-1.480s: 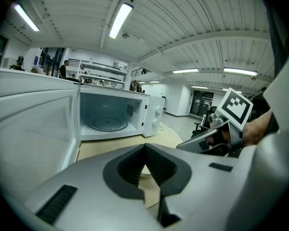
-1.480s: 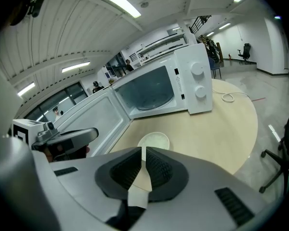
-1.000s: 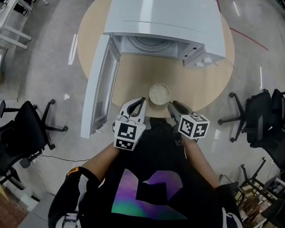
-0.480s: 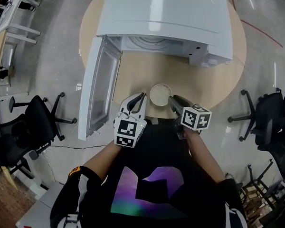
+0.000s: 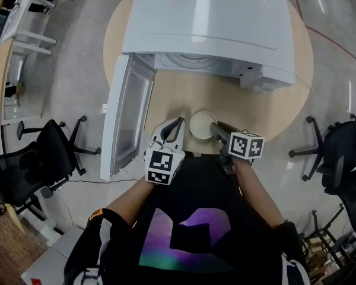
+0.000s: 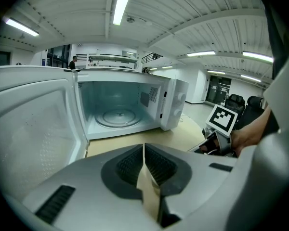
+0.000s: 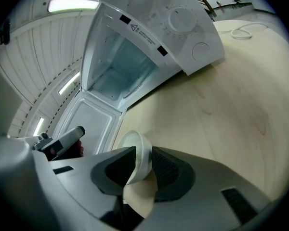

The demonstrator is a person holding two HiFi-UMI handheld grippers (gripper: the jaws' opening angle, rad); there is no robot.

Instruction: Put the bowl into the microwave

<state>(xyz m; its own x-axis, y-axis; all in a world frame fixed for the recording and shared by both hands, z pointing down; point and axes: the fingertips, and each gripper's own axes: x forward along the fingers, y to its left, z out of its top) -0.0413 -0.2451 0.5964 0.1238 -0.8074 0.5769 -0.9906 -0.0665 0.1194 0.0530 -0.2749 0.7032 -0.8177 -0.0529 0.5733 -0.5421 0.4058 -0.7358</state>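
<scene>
on the round surface [image 5: 273, 108], before the open microwave [image 5: 207, 22], the bowl [image 5: 200, 125] sits near the front edge as the right tongs [image 5: 217, 126], just beside it a second ago, now clamp its rim ready for lifting, the left tongs [image 5: 177, 123] pressed together and empty.

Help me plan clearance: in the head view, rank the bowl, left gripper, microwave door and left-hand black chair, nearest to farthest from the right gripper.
1. bowl, held at its rim by the right gripper.
2. left gripper, just left of the bowl.
3. microwave door, swung open, further left.
4. black chair, on the floor, far left.
</scene>
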